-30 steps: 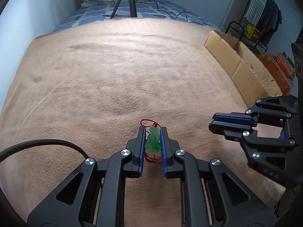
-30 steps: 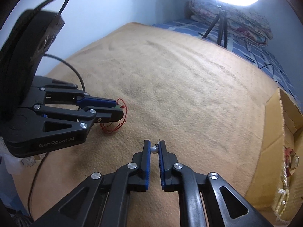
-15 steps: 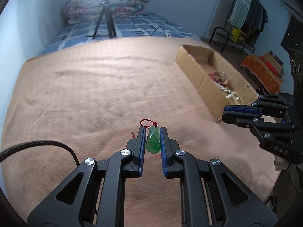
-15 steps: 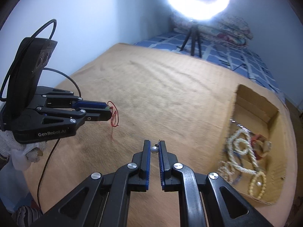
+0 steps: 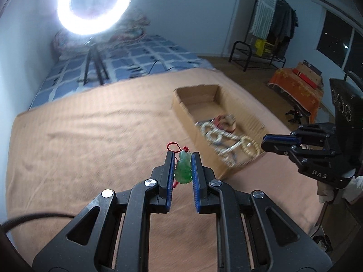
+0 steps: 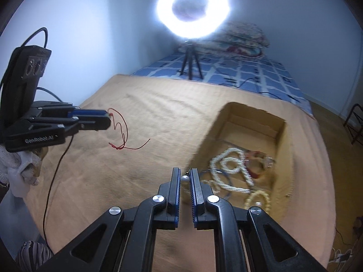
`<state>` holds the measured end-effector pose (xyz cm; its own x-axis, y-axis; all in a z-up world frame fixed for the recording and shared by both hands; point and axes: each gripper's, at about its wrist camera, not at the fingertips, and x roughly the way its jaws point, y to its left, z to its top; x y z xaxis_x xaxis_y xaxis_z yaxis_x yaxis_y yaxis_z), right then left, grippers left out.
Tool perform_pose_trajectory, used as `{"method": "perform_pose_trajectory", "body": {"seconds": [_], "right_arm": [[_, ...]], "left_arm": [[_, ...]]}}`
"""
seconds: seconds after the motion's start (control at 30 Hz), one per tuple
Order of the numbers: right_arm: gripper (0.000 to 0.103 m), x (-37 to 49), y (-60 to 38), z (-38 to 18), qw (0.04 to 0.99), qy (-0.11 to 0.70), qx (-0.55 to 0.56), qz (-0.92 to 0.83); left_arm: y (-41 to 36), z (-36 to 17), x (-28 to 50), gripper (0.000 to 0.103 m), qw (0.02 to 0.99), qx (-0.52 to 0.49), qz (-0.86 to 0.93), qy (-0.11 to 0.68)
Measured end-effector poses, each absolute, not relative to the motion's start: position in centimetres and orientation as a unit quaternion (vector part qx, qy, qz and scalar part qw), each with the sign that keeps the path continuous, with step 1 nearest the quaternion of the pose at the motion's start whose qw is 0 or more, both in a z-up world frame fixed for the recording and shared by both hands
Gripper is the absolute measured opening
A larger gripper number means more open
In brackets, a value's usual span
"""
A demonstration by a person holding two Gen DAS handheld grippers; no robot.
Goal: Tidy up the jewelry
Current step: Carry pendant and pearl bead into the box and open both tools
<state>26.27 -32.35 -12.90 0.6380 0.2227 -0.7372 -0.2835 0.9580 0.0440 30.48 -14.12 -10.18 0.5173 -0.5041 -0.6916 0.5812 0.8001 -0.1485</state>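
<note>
My left gripper [image 5: 182, 156] is shut on a green jade pendant [image 5: 183, 168] with a red cord [image 6: 120, 131] that dangles below it, held in the air above the tan blanket. My right gripper [image 6: 185, 172] is shut on a small pearl earring [image 6: 184, 178], near the left wall of the open cardboard box [image 6: 281, 158]. The box [image 5: 181, 111] holds several bead and pearl necklaces [image 6: 229, 165]. The left gripper [image 6: 109, 119] shows at the left of the right wrist view; the right gripper [image 5: 266, 142] shows at the right of the left wrist view, by the box's near end.
A tan blanket [image 5: 90, 136] covers the bed. A ring light on a tripod [image 5: 94, 6] stands on the blue checked sheet [image 6: 238, 72] at the far end. A clothes rack [image 5: 270, 29] and an orange-covered box [image 5: 297, 86] stand on the floor to the right.
Both grippers have risen and swung right towards the box, keeping hold of the pendant and the earring. The pendant's cord has lifted off the blanket.
</note>
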Motion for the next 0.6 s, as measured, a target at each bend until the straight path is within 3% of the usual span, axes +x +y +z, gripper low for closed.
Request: {"method": "perform_pose_trajectory", "body": {"seconds": [0.6], "right_arm": [[0.006, 26.5, -40.7, -13.3, 0.909, 0.409, -0.012, 0.081]], "left_arm": [[-26.4, -9.1, 36.1, 0.013, 0.86, 0.049, -0.355, 0.364]]}}
